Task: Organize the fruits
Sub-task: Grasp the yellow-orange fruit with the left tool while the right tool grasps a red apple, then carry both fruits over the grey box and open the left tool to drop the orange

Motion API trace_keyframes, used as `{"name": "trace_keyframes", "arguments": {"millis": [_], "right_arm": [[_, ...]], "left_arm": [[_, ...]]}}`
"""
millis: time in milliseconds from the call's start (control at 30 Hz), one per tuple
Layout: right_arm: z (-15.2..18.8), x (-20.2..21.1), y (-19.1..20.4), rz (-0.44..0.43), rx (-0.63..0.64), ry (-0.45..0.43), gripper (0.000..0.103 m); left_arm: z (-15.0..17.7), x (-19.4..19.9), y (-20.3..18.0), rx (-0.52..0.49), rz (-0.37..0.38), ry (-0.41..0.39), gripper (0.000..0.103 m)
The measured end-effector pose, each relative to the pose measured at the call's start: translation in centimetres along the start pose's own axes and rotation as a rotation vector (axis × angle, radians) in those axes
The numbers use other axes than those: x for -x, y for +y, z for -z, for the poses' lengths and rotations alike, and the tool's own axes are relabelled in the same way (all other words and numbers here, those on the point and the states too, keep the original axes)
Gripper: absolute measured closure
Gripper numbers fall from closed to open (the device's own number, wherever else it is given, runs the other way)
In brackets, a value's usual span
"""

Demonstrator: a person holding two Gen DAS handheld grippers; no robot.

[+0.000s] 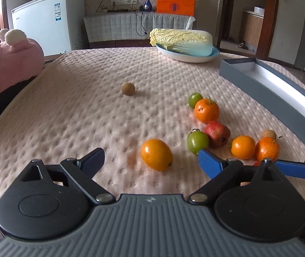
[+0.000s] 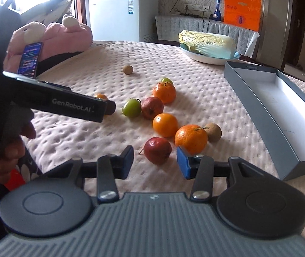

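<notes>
A long grey cardboard box (image 2: 285, 115) was seen empty, right of the scattered fruit. The right gripper (image 2: 155, 160) was spread wide, a dark red apple (image 2: 157, 153) just ahead between its fingers (unheld). The left gripper (image 1: 152, 162) likewise gaped before an oval orange fruit (image 1: 156, 154).

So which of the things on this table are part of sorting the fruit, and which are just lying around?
For the job: oranges, red apples, green fruits, brown fruits, grey box.
Lying about: cabbage, bowl, phone, pink plush.
</notes>
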State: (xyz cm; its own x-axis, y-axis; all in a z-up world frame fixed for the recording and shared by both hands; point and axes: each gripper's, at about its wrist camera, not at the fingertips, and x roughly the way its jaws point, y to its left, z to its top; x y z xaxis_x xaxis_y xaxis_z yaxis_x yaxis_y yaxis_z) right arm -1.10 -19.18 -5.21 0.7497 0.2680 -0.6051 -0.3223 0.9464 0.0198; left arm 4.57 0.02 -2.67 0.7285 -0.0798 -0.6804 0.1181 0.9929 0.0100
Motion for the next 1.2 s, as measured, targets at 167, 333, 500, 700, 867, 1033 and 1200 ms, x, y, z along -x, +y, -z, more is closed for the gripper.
{"name": "trace_keyframes", "arguments": {"millis": [167,333,500,700,867,1033,1200], "right_arm": [[-0.1,-0.7,-0.3,0.005,-0.007,0.008,0.061],[0.0,-1.3,-0.1,0.004,0.012,0.03,0.069],[-0.2,-1.2,0.0,0.001,0.021,0.032,0.069],[-0.1,-0.5,-0.4,-0.025,0.022,0.023,0.07],[-0.5,0.8,-0.6,-0.037,0.027,-0.013,0.07],[-0.9,2.3,-1.2,-0.056,0.015,-0.05,0.07],[-1.3,4.0,-2.0,-0.058,0.008,-0.086,0.07]], "left_arm": [[0.0,-1.2,0.1,0.001,0.01,0.025,0.025],[0.2,-1.7,-0.1,-0.017,0.0,0.017,0.036],[0.1,-1.7,-0.2,-0.014,-0.003,0.008,0.059],[-0.1,-1.4,-0.5,-0.017,0.002,0.013,0.064],[-0.4,-0.5,-0.8,-0.014,0.006,-0.012,0.063],[-0.9,0.5,-1.4,-0.012,0.011,-0.036,0.063],[-1.5,1.6,-2.8,-0.016,0.028,-0.061,0.063]]}}
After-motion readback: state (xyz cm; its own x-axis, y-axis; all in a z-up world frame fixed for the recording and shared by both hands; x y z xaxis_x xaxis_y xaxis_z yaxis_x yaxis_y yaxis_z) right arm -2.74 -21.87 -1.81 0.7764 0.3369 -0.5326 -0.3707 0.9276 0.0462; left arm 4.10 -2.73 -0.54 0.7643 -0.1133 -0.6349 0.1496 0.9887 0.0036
